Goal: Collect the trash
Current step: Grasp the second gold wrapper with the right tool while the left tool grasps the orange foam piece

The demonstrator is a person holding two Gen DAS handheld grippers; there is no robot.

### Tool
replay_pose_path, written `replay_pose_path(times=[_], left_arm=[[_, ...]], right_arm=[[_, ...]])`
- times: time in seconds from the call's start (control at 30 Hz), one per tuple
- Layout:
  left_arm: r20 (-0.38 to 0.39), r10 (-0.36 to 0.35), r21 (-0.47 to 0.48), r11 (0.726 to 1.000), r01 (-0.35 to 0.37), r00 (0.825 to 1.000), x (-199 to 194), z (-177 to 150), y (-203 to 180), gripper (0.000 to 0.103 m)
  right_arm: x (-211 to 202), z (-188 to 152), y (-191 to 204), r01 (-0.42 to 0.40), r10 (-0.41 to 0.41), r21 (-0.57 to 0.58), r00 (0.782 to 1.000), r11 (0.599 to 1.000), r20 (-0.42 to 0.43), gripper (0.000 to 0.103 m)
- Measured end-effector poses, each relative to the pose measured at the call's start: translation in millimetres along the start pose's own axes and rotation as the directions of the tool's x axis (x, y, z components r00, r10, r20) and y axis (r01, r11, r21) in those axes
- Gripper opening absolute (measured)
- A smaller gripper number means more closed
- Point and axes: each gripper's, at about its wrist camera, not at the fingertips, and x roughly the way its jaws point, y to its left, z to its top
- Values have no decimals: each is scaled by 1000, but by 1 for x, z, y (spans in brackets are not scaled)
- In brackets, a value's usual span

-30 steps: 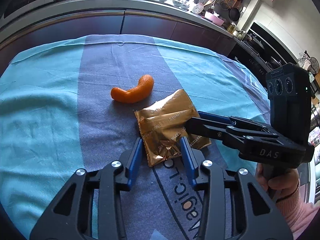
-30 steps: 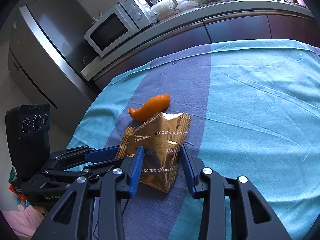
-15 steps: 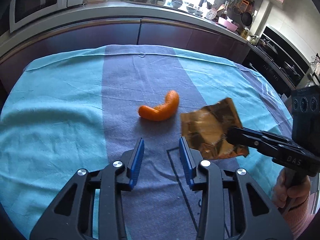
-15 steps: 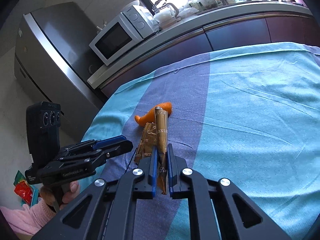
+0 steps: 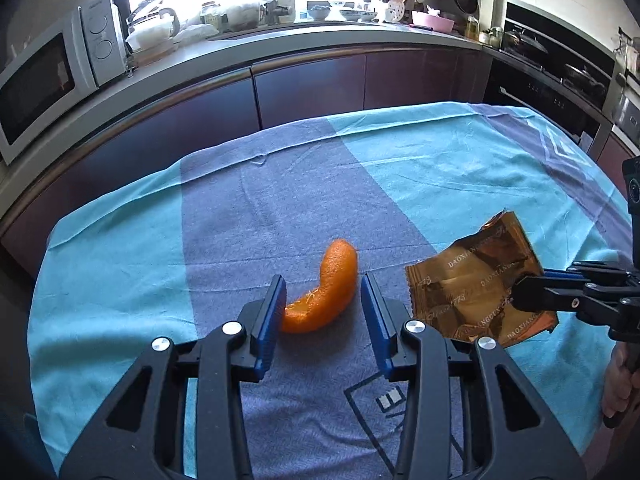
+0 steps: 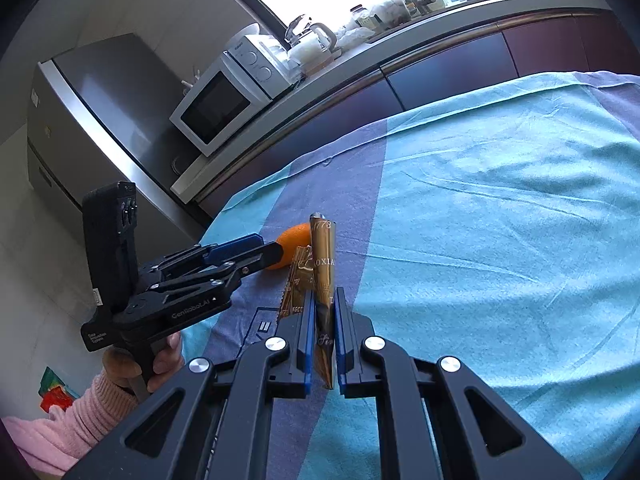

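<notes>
Between the left gripper's (image 5: 323,312) opening jaws now lies the orange peel (image 5: 325,290), untouched on the cloth (image 5: 120,280); a second ago the gold wrapper (image 5: 476,284) lay there. The right gripper (image 6: 321,334) has since pinched it and lifted it aside. Only the right view shows the wrapper edge-on, the microwave (image 6: 224,100) beyond.

The orange peel (image 5: 322,294) is bright orange, paler on its cut inner edge. The wrapper (image 5: 478,284) is glossy gold-brown foil printed with pale lettering. The tablecloth (image 5: 460,168) carries broad stripes of turquoise and greyish purple, with a thin dark outlined emblem at the lower centre of the frame. Both grippers are black with blue pads (image 5: 269,320) and silver screw heads. At lower left of the right wrist view, the sleeve (image 6: 80,412) is pink.
</notes>
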Motion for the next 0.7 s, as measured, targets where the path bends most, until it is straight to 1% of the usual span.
replay_pose_path(times=[0.1, 0.13, 0.17, 0.33, 0.5, 0.7], left_arm=[[-20, -7, 24, 1000, 7, 1000, 8, -1, -1, 37], [-27, -11, 27, 1000, 12, 1000, 10, -2, -1, 31], [-32, -12, 33, 999, 13, 999, 11, -4, -2, 30], [-17, -5, 45, 999, 5, 1000, 8, -7, -8, 22], [-4, -28, 30, 999, 28, 1000, -2, -14, -8, 19], [15, -37, -10, 999, 38, 999, -20, -24, -2, 17]], right_arm=[[-1, -1, -3, -9, 9, 9, 1000, 1000, 3, 8], [-2, -1, -4, -12, 12, 12, 1000, 1000, 3, 8], [-2, 0, -6, -14, 14, 14, 1000, 1000, 3, 8], [-3, 1, -6, -15, 15, 15, 1000, 1000, 7, 8], [-3, 0, -4, -18, 18, 19, 1000, 1000, 18, 8], [-6, 0, -2, -34, 33, 22, 999, 999, 32, 8]])
